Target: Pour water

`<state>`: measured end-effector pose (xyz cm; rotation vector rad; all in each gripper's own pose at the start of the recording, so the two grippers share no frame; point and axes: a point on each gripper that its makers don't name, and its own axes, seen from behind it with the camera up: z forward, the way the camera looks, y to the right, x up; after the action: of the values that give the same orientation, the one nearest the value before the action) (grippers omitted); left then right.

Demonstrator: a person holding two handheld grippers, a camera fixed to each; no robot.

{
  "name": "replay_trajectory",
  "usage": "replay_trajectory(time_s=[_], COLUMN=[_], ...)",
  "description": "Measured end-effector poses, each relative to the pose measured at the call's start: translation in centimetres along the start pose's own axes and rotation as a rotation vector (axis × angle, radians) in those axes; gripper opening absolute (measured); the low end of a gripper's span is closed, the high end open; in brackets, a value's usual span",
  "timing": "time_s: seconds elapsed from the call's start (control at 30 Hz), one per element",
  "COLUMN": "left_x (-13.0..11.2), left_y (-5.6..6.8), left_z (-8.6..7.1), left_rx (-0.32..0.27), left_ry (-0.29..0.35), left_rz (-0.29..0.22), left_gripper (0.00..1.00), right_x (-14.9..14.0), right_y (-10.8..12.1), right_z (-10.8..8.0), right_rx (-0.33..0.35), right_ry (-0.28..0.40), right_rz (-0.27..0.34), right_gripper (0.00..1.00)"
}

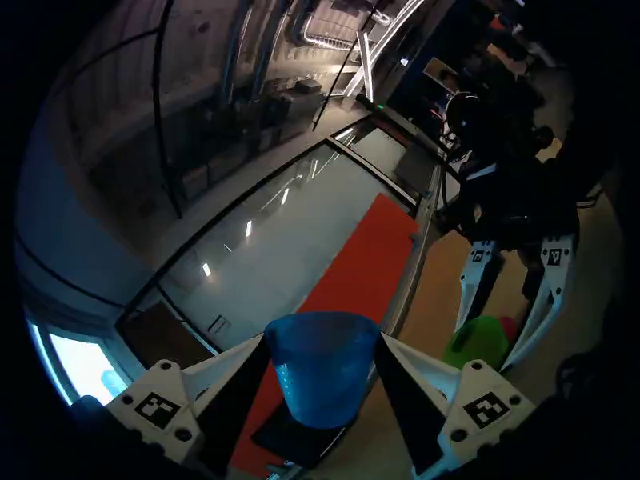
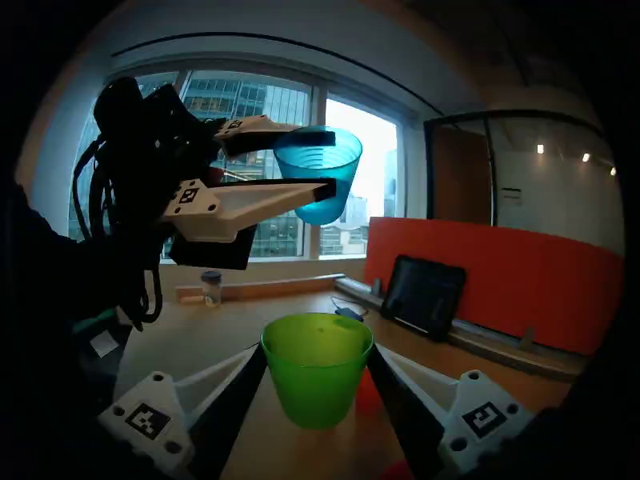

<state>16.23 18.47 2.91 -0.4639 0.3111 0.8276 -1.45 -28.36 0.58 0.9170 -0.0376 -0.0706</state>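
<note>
My left gripper (image 1: 322, 342) is shut on a translucent blue cup (image 1: 320, 372), one finger on each side. In the right gripper view that blue cup (image 2: 318, 172) hangs high against the window, in the left gripper (image 2: 330, 164), above and beyond the green cup. My right gripper (image 2: 318, 350) is shut on a green cup (image 2: 318, 378), which stands upright with its mouth up, low over the desk. In the left gripper view the right gripper (image 1: 486, 346) appears at the right with the green cup (image 1: 478, 340) between its white fingers. I cannot tell whether either cup holds water.
A wooden desk (image 2: 232, 336) runs to a large window (image 2: 256, 136). On it are a black tablet (image 2: 422, 298) leaning by an orange partition (image 2: 520, 268), a small jar (image 2: 211, 288) near the sill, and something red (image 2: 366, 392) behind the green cup. A person's dark sleeve (image 2: 48, 264) is at left.
</note>
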Motion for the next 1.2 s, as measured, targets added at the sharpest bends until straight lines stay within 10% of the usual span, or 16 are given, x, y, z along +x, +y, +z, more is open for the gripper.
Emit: replay_trajectory(time_s=[1.2], left_x=[1.8], left_y=[0.2], left_z=[0.7], left_rx=[0.02], left_ry=[0.024], left_rz=[0.226], left_gripper=[0.87], right_x=[0.5], right_y=[-0.2], right_z=[-0.2], right_rx=[0.01], right_ry=[0.007], right_rz=[-0.004], right_gripper=[0.91])
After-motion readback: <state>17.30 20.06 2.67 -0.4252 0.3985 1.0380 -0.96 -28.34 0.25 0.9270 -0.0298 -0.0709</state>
